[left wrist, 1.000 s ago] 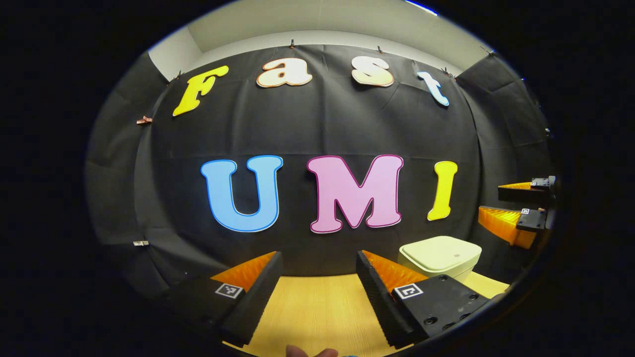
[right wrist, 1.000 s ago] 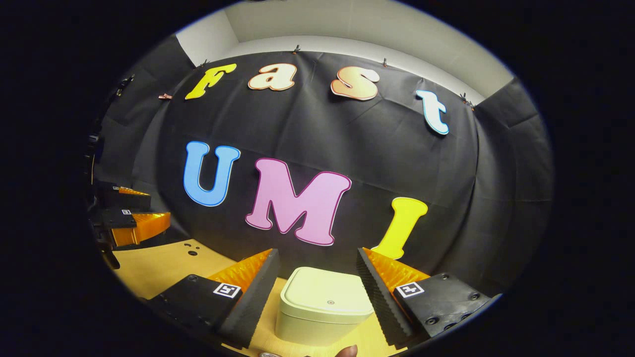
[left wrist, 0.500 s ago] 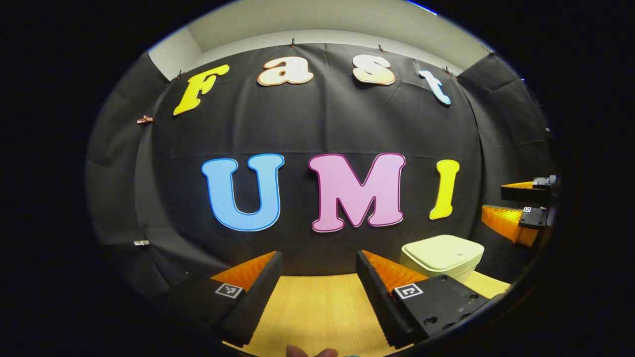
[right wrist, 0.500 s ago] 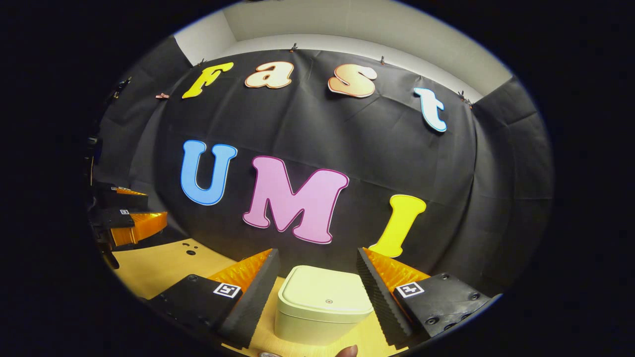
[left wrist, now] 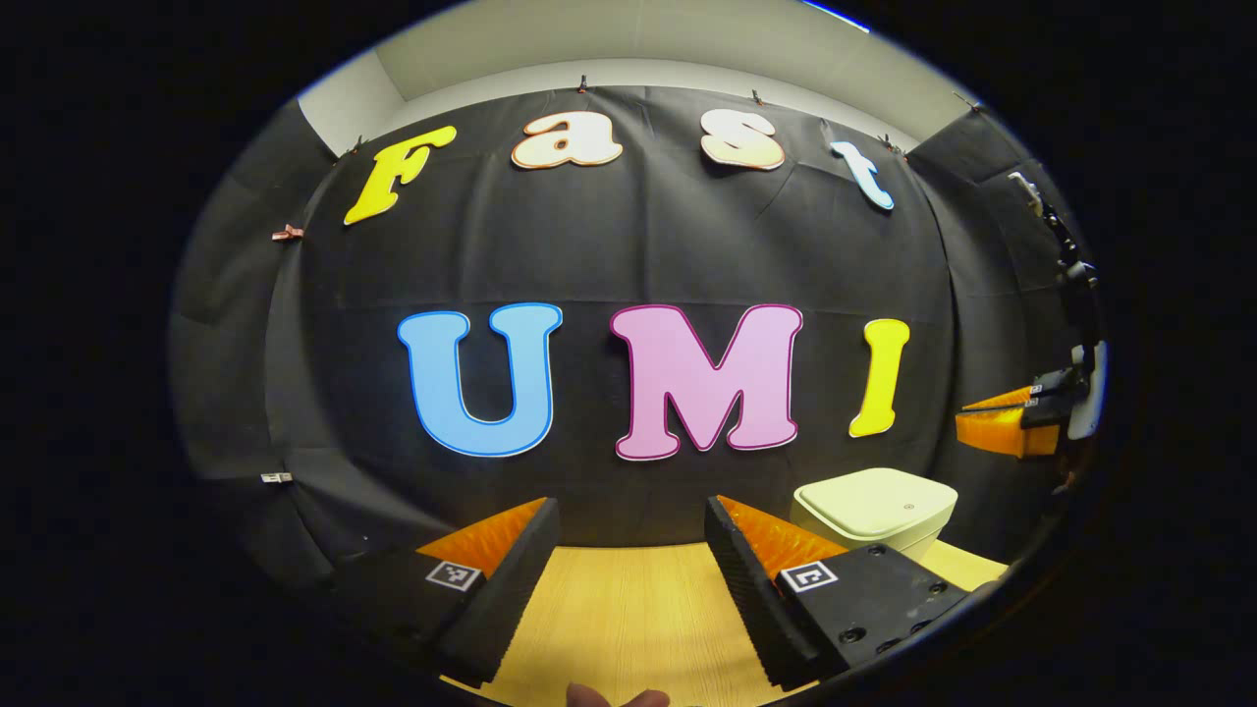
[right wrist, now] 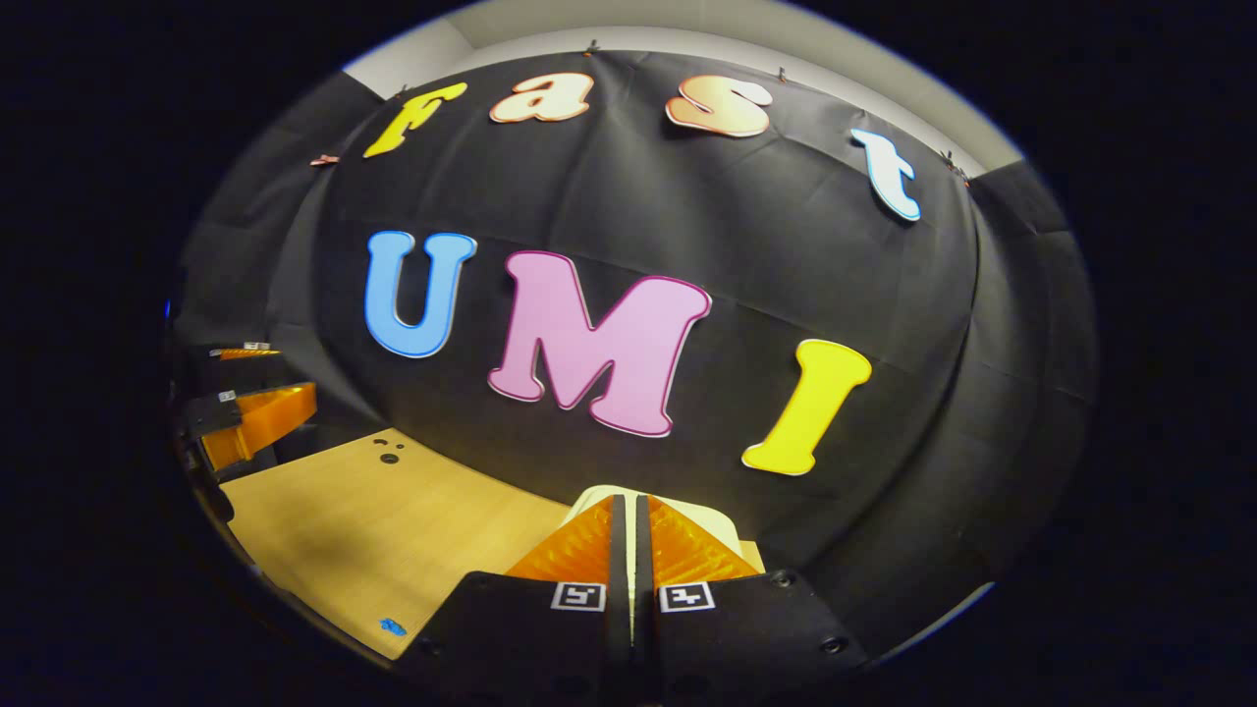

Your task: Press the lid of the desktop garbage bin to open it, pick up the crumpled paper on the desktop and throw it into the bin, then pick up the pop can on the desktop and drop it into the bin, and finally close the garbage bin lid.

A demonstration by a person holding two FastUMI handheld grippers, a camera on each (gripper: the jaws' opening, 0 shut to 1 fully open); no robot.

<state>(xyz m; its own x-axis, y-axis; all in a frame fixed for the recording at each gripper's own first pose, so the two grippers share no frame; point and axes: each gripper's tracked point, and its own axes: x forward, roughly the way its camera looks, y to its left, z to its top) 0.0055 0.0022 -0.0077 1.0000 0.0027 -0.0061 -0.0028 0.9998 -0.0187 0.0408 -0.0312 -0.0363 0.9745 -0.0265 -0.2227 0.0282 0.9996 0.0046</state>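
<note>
In the left gripper view the left gripper [left wrist: 631, 550] holds its jaws wide apart with nothing between them, above the wooden table [left wrist: 628, 619]. Farther, at 4 o'clock, the garbage bin [left wrist: 874, 506] stands with its lid down. In the right gripper view the right gripper [right wrist: 629, 550] has its jaws pressed together, holding nothing, and the bin shows just behind them at 6 o'clock.

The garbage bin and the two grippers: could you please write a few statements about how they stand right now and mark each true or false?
1. The garbage bin has its lid raised. False: the lid lies flat and closed.
2. The right gripper has its fingers together. True.
3. The left gripper is shut on the bin. False: its fingers stand apart over bare wooden table, with the bin off to one side.
4. In the right gripper view, the bin lies just beyond the right gripper's fingertips. True.
</note>
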